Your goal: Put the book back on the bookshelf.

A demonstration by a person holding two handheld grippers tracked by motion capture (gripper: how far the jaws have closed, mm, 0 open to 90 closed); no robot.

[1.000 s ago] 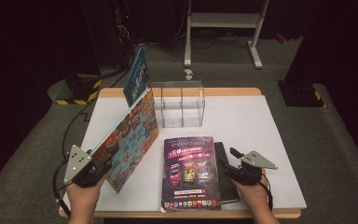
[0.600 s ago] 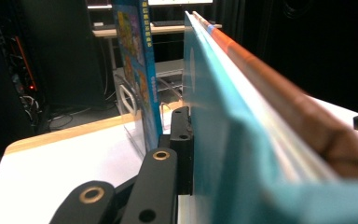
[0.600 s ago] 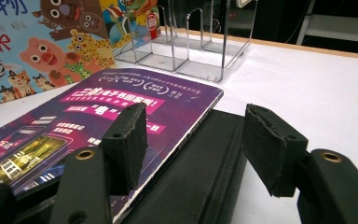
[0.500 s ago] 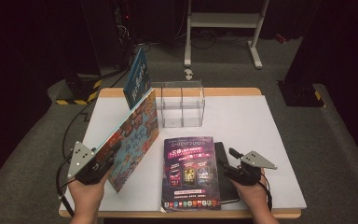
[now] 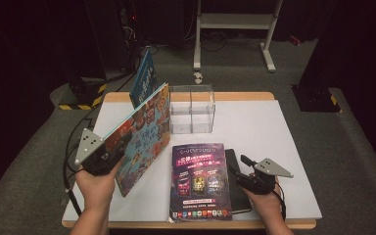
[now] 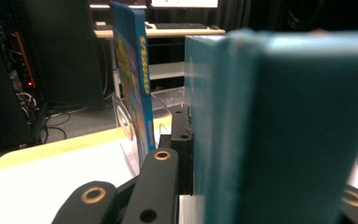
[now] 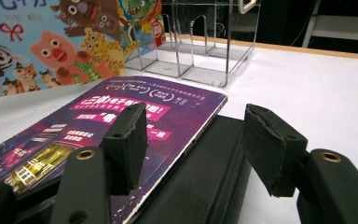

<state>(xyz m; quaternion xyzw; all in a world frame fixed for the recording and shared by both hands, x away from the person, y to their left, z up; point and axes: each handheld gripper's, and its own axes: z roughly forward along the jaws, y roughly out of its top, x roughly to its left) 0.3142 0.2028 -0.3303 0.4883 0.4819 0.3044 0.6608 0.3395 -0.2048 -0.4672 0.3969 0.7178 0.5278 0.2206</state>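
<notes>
Picture book lifted on edge

Left gripper (image 5: 108, 159) clamps the colourful picture book (image 5: 142, 134), tilted upright above the white table (image 5: 254, 127), near the clear organiser (image 5: 192, 108). Right gripper (image 5: 247, 176) hovers, jaws apart, over a purple magazine (image 5: 199, 181).

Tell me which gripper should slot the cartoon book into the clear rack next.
Left. The left gripper is already shut on the cartoon book, tilted up near the clear rack. The right gripper sits open over the purple book.
</notes>
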